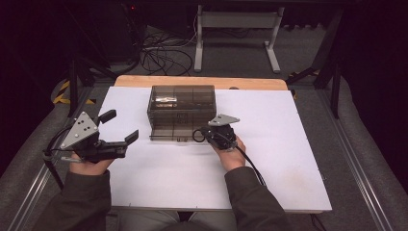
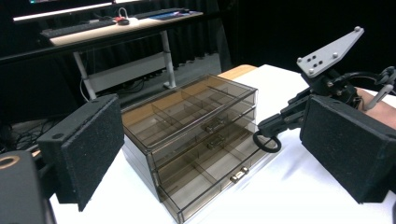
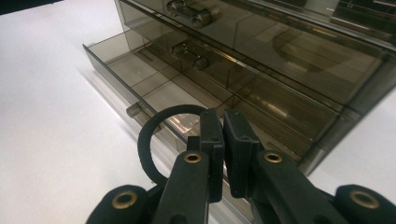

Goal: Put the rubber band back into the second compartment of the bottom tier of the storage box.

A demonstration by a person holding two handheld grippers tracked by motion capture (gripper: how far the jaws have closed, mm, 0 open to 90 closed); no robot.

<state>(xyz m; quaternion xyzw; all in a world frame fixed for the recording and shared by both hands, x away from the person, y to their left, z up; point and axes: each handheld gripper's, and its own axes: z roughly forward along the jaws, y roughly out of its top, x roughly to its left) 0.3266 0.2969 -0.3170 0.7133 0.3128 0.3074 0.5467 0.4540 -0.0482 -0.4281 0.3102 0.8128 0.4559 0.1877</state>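
Observation:
A smoky see-through drawer box (image 1: 180,108) stands at the back middle of the white table top (image 1: 269,159). Its bottom drawer (image 1: 166,135) is pulled out and shows bare compartments (image 3: 154,88); the two drawers above it are pushed in. My right gripper (image 1: 204,134) is at the front right corner of the open drawer, shut on a black ring (image 3: 148,144) that hangs beside the drawer's front wall. From the left gripper view the ring (image 2: 267,142) dangles from the right gripper's tips. My left gripper (image 1: 122,126) rests at the table's left, open and with nothing between its pads (image 2: 84,149), pointing at the box.
A wooden edge (image 1: 144,81) runs behind the white top. Beyond it on the floor stand a desk frame (image 1: 235,29) and loose cables (image 1: 163,55). A desk with a keyboard (image 2: 79,29) is in the background.

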